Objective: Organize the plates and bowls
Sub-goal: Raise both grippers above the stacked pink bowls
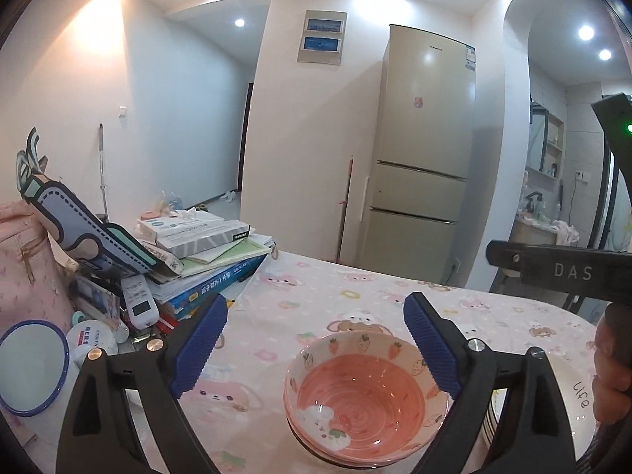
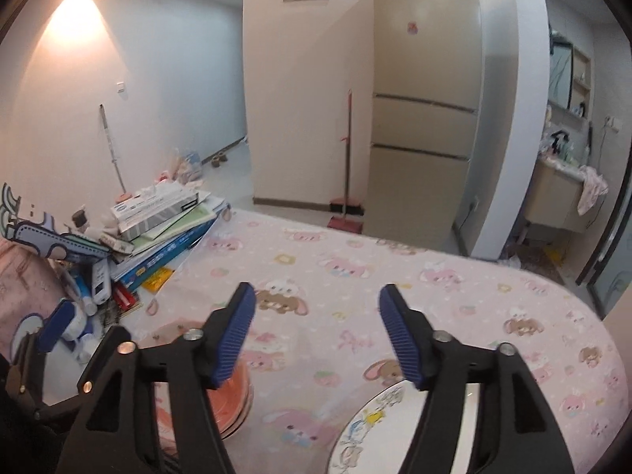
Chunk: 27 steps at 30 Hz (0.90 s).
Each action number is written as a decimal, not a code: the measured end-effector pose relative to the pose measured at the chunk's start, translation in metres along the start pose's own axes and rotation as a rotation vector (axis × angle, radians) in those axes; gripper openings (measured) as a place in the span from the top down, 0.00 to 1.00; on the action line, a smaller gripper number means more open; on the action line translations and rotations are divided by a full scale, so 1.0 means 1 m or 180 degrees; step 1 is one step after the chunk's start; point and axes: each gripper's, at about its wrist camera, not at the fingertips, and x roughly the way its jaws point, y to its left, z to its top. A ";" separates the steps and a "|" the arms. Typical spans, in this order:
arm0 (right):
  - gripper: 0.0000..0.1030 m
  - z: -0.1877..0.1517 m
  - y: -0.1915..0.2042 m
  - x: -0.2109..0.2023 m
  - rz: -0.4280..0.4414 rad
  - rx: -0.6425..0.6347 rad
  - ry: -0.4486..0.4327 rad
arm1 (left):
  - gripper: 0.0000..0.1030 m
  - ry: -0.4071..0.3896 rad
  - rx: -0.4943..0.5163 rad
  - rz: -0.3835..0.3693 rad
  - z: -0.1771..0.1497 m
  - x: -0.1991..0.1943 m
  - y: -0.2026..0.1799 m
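A pink bowl [image 1: 361, 397] with strawberry prints sits on top of a stack of like bowls on the pink tablecloth [image 1: 316, 288]. My left gripper [image 1: 316, 312] is open and empty, with its right finger over the bowl's right rim. A white plate marked "life" [image 1: 572, 395] lies at the right, partly hidden. In the right wrist view the bowl stack [image 2: 233, 399] shows behind the left finger, and a white plate with cartoon prints [image 2: 375, 430] lies at the bottom. My right gripper [image 2: 316, 302] is open and empty above the cloth [image 2: 355, 276].
A pile of books and boxes [image 1: 197, 249] and small clutter stand at the table's left. A blue-rimmed white dish [image 1: 31, 367] lies at the far left. A pink bag [image 1: 23, 264] stands behind it. A fridge [image 1: 422, 150] stands beyond the table.
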 end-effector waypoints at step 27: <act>0.23 -0.028 0.027 0.048 0.0921 0.0004 0.0790 | 0.00 0.0916 -0.0961 -0.0154 -0.021 0.049 0.053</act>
